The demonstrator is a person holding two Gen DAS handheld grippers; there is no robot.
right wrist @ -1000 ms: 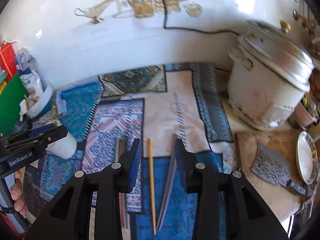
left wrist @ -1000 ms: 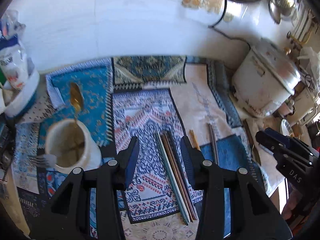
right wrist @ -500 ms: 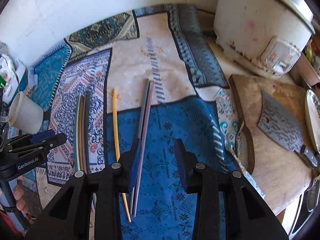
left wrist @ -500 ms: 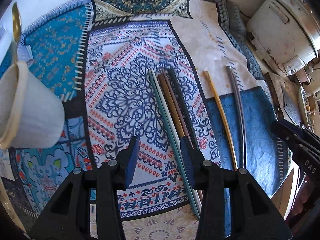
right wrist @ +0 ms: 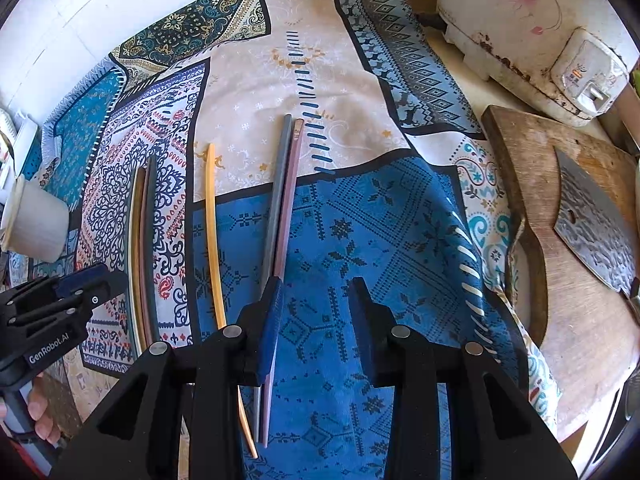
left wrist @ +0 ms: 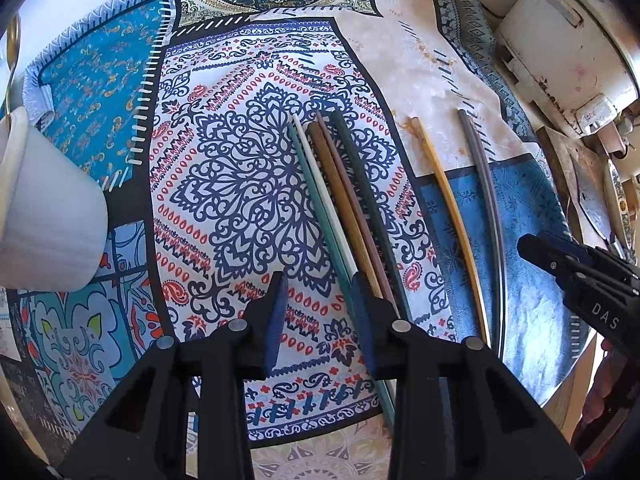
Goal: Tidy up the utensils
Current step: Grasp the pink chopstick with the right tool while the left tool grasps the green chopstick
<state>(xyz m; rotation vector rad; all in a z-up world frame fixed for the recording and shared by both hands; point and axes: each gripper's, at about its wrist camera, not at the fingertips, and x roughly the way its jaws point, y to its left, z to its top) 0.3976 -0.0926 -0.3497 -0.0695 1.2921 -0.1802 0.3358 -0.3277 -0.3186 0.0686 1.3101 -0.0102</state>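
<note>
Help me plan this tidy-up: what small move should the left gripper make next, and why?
Probably shift the left gripper slightly towards the bundle of coloured chopsticks. Its jaws are closing with only the patterned cloth between them, while the chopsticks run under its one finger, not in the gap.

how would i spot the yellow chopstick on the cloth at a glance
Start at the white rice cooker and look down onto the patterned cloth. Between the bundle of chopsticks and the grey and mauve pair lies the yellow chopstick, alone, the only bright yellow one.
</note>
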